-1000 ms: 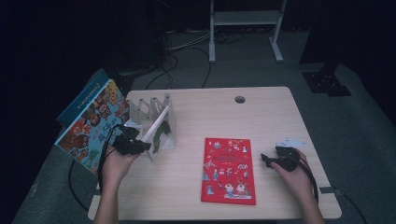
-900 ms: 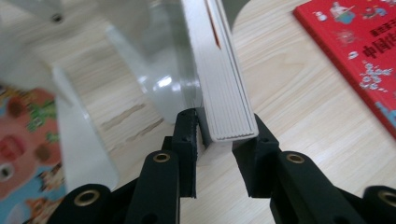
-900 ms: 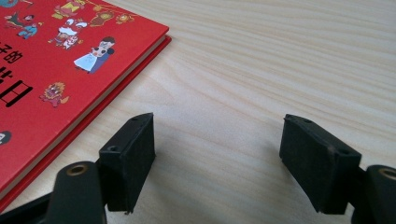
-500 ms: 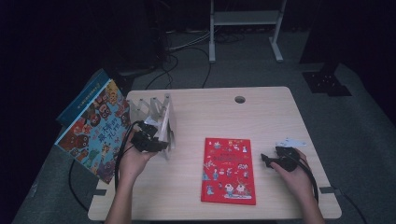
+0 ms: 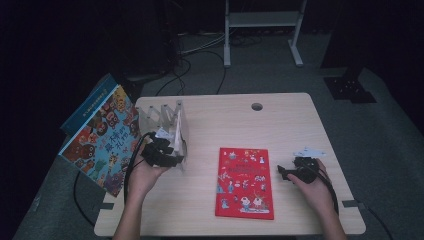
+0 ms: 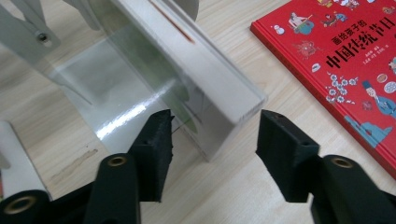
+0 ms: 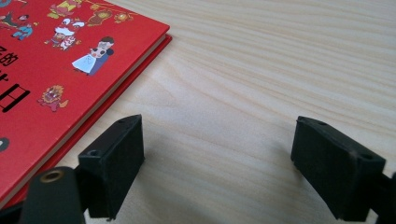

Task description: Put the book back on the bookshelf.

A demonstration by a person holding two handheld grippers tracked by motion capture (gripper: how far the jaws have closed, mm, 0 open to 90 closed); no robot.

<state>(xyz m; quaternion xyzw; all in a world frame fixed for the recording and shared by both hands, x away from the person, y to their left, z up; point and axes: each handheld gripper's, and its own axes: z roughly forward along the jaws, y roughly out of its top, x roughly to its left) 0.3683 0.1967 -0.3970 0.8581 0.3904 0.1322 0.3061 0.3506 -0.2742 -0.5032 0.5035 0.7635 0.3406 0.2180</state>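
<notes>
- High view: I am watching the left gripper (image 5: 167, 154) at the near end of the clear acrylic book rack (image 5: 176, 131); the red picture book (image 5: 246, 182) is lying flat between both hands, long axis near-to-far, the right gripper (image 5: 286, 172) just right of it.
- Left gripper view: my jaws have just been opening and are standing apart around the rack's end panel (image 6: 205, 100), no longer pressing on it.
- Right gripper view: I am seeing my jaws, just widened, gaping empty over the table (image 7: 261, 79), the book's edge (image 7: 116, 91) lying left.

Just past my left claw (image 6: 212, 144), whose jaws are matte black, the rack (image 6: 154, 79) is clear and glassy with one thin red streak. Beside my right claw (image 7: 217, 163), black too, lies a bright red book (image 7: 60, 60) dotted with small cartoon figures, on the pale wood-grain table (image 7: 261, 70).
</notes>
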